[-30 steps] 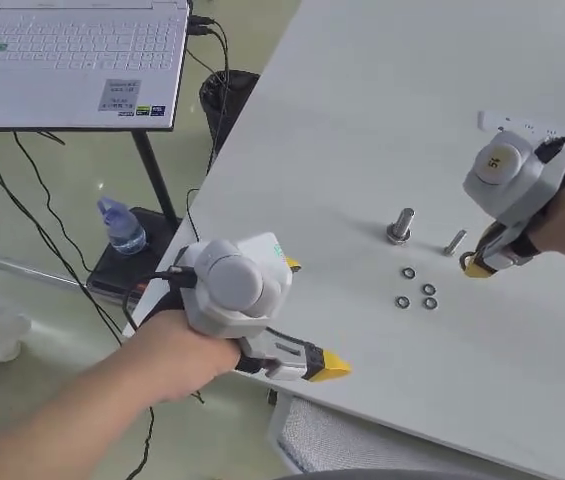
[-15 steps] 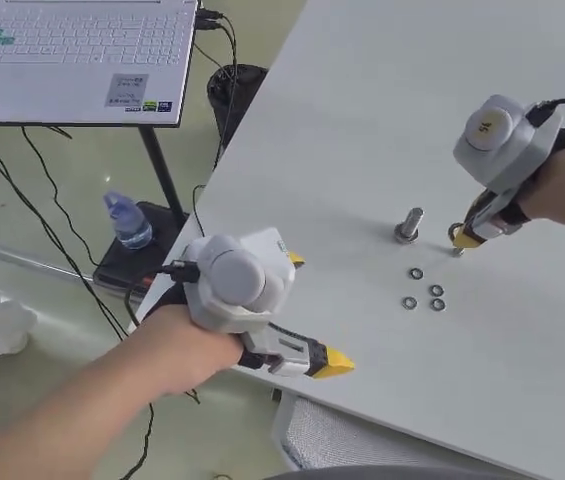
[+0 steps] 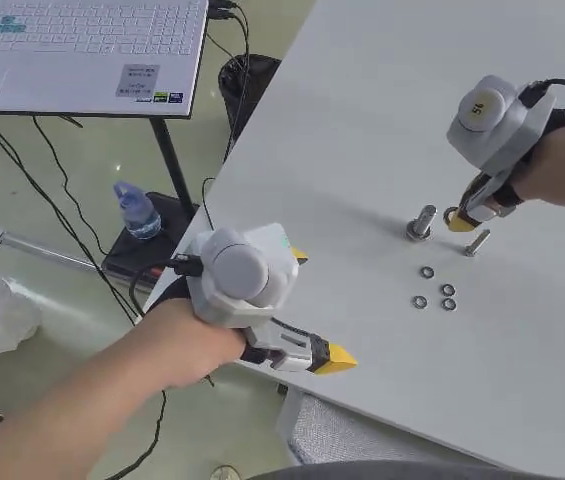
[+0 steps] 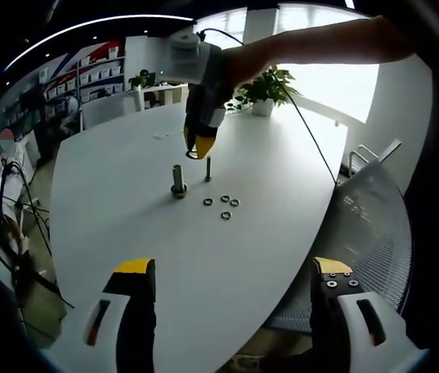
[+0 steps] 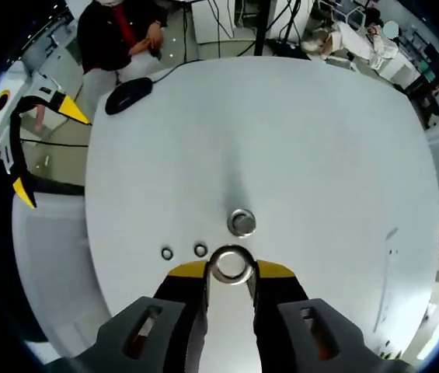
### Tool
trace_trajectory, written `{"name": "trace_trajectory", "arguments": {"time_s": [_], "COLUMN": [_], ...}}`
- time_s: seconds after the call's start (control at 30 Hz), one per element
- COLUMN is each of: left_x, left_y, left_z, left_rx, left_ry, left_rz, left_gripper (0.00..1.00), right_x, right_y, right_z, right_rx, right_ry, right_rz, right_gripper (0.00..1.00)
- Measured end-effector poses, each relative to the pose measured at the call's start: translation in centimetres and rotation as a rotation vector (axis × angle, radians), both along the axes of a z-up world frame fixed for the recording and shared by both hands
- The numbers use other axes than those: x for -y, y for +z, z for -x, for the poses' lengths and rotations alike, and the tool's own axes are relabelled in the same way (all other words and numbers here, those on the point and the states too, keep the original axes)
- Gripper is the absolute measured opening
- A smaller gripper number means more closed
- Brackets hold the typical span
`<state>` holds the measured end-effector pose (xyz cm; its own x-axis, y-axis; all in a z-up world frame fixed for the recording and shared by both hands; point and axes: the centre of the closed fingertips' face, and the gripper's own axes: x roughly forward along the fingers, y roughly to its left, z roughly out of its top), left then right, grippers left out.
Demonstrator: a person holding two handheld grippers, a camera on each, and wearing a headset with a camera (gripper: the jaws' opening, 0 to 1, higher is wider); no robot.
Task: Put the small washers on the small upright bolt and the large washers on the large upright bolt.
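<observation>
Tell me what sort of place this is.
Probably an office or lab workroom: a large white table, an open laptop beside it, and, in the left gripper view, stocked shelves and a potted plant at the table's far end.

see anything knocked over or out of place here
Nothing stands out: the large bolt and small bolt stand upright, the small washers lie flat beside them, and the right tongs hold a large washer.
</observation>
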<state>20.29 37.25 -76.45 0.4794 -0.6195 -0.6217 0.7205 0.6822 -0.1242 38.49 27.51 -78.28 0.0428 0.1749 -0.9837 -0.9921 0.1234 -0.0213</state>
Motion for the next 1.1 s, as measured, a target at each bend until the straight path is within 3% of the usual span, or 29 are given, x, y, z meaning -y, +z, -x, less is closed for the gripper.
{"name": "trace_trajectory", "arguments": {"time_s": [0.2,0.67,1.1], "left_x": [-0.2,0.1,0.3], "left_y": [0.0,-0.1,0.3], "left_z": [0.1,-0.1,-0.8], "left_rx": [-0.005,-0.010,-0.007], "left_ry": [0.005,0.003,0.000], "left_rz": [0.001,0.008,0.027], "left_gripper": [0.81,0.81,0.81], "right_x": [-0.6,-1.6,-2.1], "right_y": [-0.6,-1.9,-2.6], "right_z": [-1.0,-1.8,-0.9], "right_rx": [0.001,-0.007,-0.018], "right_ry": [0.006,0.014,0.012], "right_rz": [0.000,0.014,0.015], "right_gripper": [0.21,0.21,0.21]}}
